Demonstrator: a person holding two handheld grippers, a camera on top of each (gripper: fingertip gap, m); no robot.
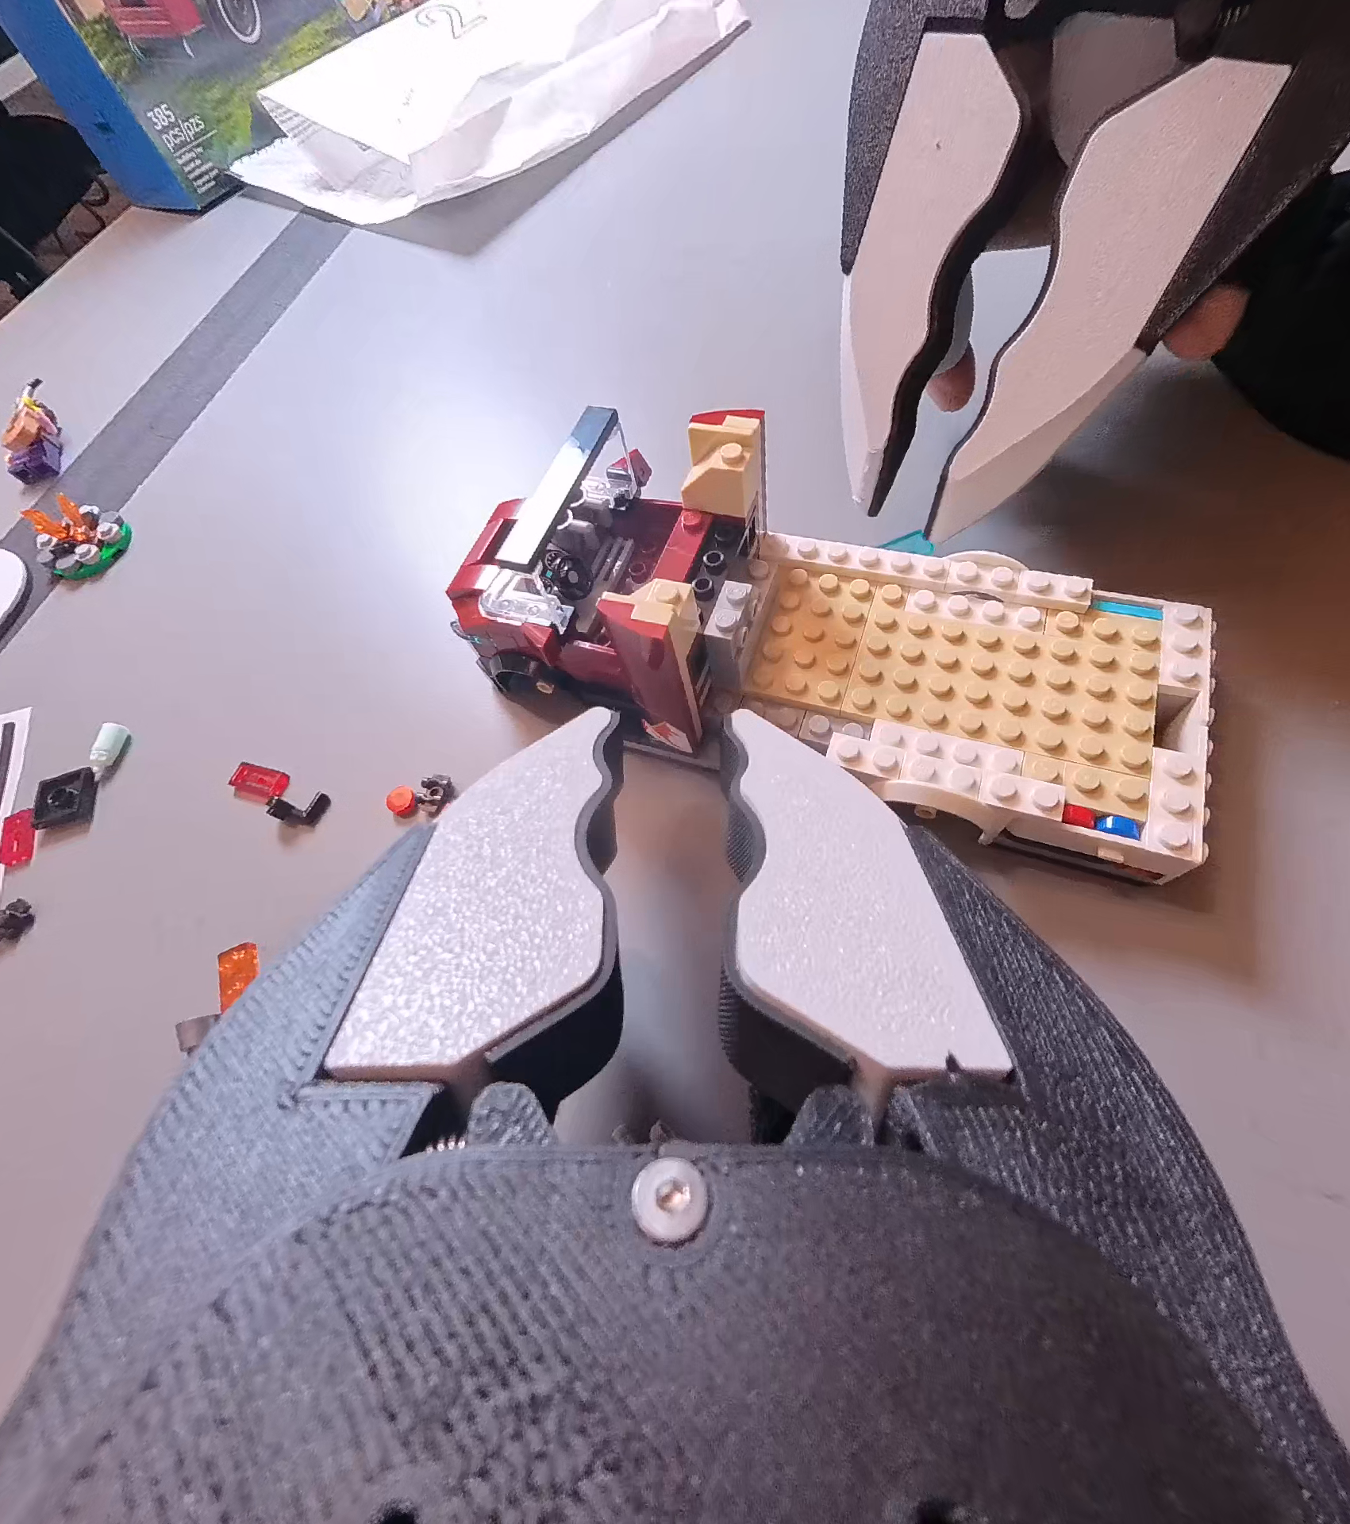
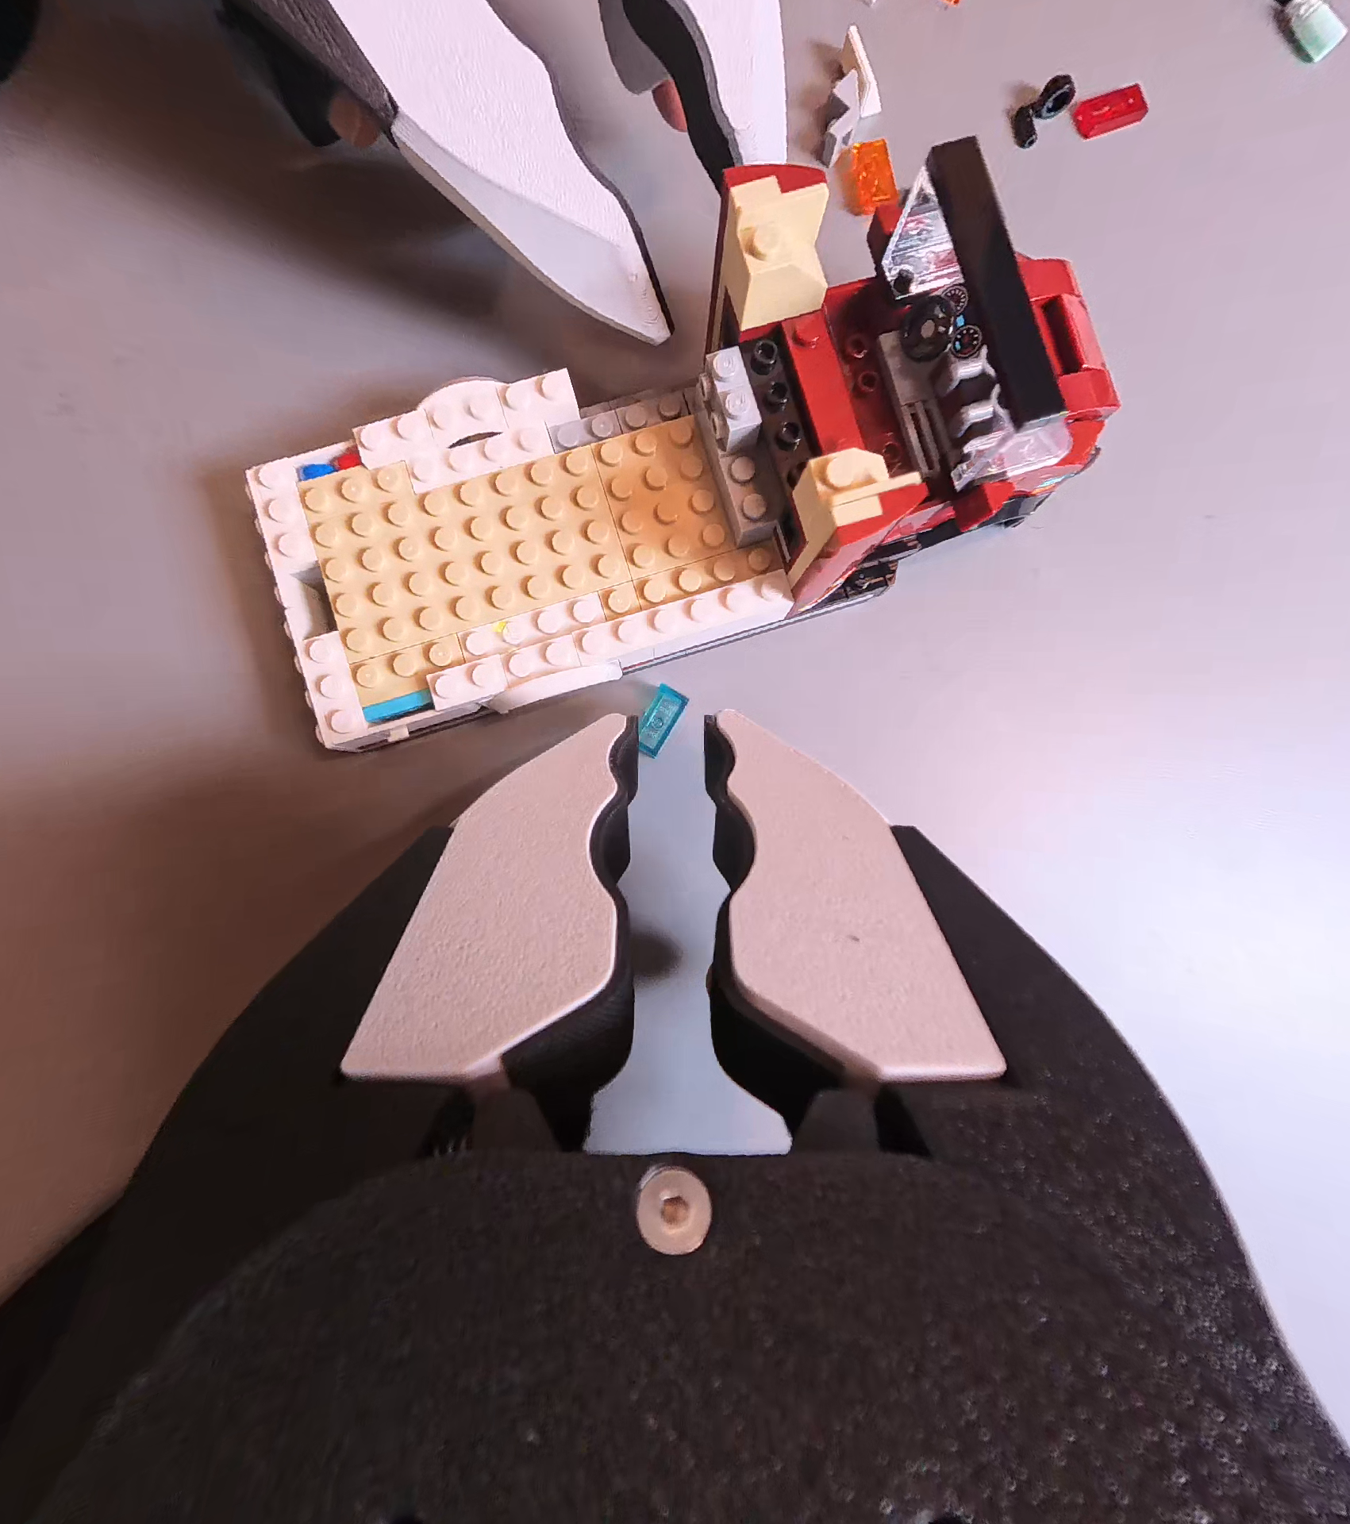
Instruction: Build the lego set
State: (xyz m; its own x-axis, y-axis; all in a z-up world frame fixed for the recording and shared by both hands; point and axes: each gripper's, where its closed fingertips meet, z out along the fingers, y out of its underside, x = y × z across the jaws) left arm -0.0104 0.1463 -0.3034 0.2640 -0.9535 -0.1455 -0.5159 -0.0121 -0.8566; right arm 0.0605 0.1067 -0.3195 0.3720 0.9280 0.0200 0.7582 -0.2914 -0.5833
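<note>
Hovering right gripper [image 2: 667, 726] fingers apart over teal tile [image 2: 661, 719] beside truck [image 2: 539, 528], left gripper [image 1: 671, 734] likewise apart; risking tile skidding on table [image 2: 1067, 783].

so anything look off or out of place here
Mostly no. A small blue tile lies loose on the table beside the truck, at the right gripper's tips, not attached. The windshield is tipped up, leaving the cab open. Nothing looks broken.

My two wrist cameras look steeply down from close above, facing each other across the shared half-built truck [image 1: 820, 660] [image 2: 655, 495].
</note>
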